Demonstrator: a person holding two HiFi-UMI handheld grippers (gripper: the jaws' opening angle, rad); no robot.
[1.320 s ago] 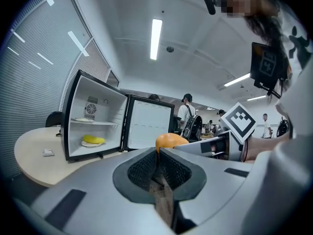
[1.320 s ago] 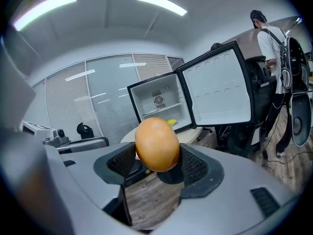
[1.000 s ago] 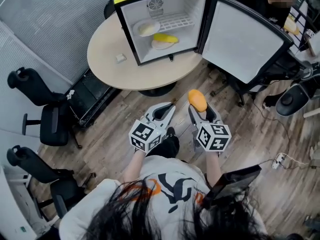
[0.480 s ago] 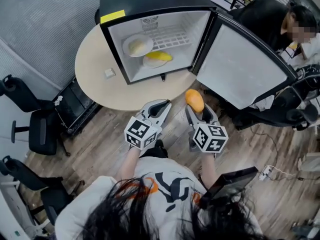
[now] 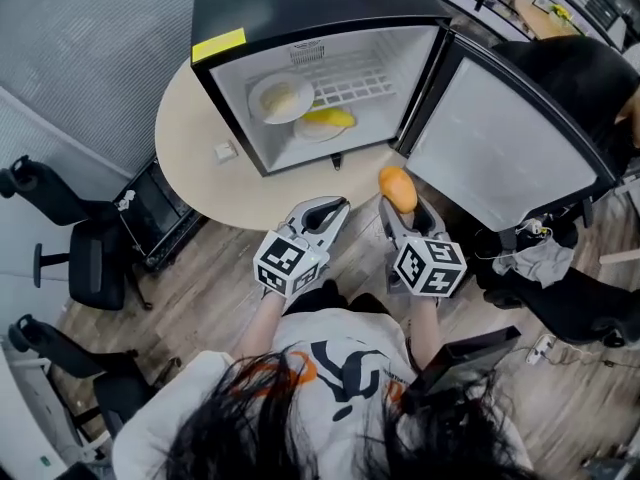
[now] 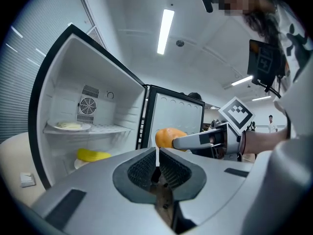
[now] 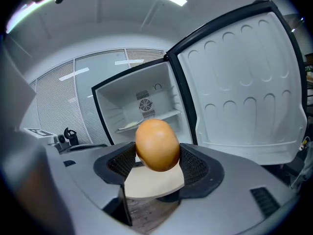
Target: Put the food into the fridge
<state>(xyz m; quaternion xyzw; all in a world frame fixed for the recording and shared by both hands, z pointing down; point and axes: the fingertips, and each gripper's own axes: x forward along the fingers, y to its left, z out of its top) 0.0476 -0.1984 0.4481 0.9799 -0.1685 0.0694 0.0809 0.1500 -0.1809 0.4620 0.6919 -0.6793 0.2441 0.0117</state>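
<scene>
A black mini fridge stands open on a round table, its door swung to the right. On its shelf is a white plate with pale food; below lies a yellow piece of food on another plate. My right gripper is shut on an orange, egg-shaped fruit in front of the fridge, just off the table's edge. My left gripper is beside it, shut and holding nothing.
A small white object lies on the table left of the fridge. Black office chairs stand at the left on the wood floor. A person in black sits behind the open door at the right.
I have stepped closer to the table; both grippers, with the orange fruit in the right one, now reach the table's edge in front of the fridge.
</scene>
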